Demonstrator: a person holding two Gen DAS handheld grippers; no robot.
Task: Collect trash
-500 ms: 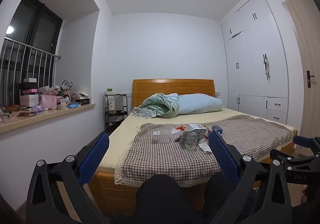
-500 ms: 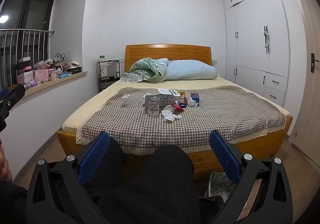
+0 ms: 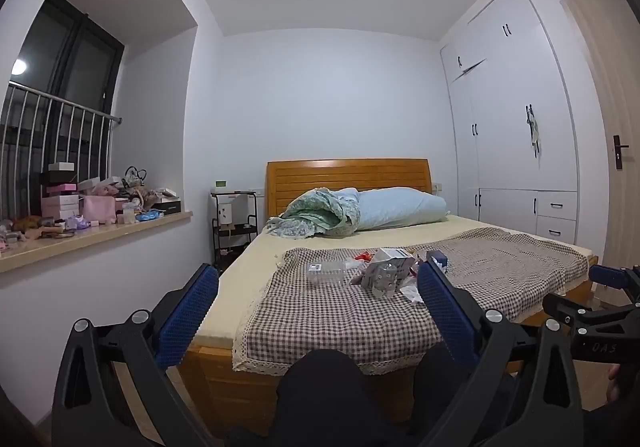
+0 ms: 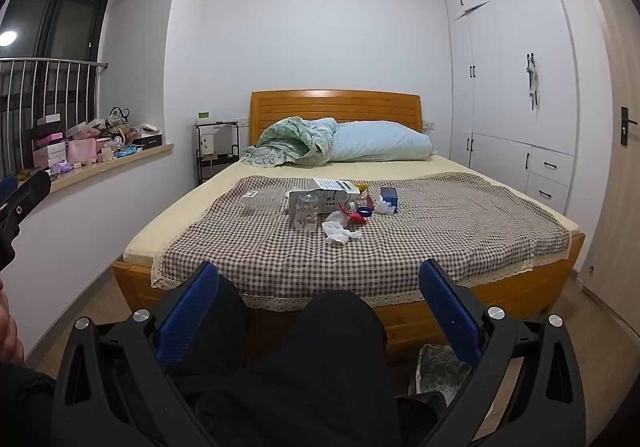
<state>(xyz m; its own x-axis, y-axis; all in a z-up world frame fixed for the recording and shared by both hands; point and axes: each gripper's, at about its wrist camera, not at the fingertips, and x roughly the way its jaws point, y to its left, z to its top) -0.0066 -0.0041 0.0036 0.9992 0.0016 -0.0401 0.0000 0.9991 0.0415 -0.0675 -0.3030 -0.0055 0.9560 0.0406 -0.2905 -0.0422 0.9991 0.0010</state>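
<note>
Both hand-held grippers held open, short of the bed, with nothing in them.

The left hand-held gripper (image 3: 318, 299) and right hand-held gripper (image 4: 319, 297) each have blue pads spread wide apart, above the person's dark-clothed knees (image 4: 340, 323). Beyond them, on the bed (image 4: 420, 311), the trash (image 4: 332, 205) lies clustered mid-way on a checked cloth (image 4: 440, 231): a clear bottle (image 4: 262, 199), a carton (image 4: 335, 186), crumpled tissue (image 4: 339, 233), a blue box (image 4: 389, 197). A patterned bag (image 4: 440, 371) sits on the floor near the right gripper.

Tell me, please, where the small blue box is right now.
In the right wrist view, the small blue box sits on the checkered cloth, at the trash pile's right end.
</note>
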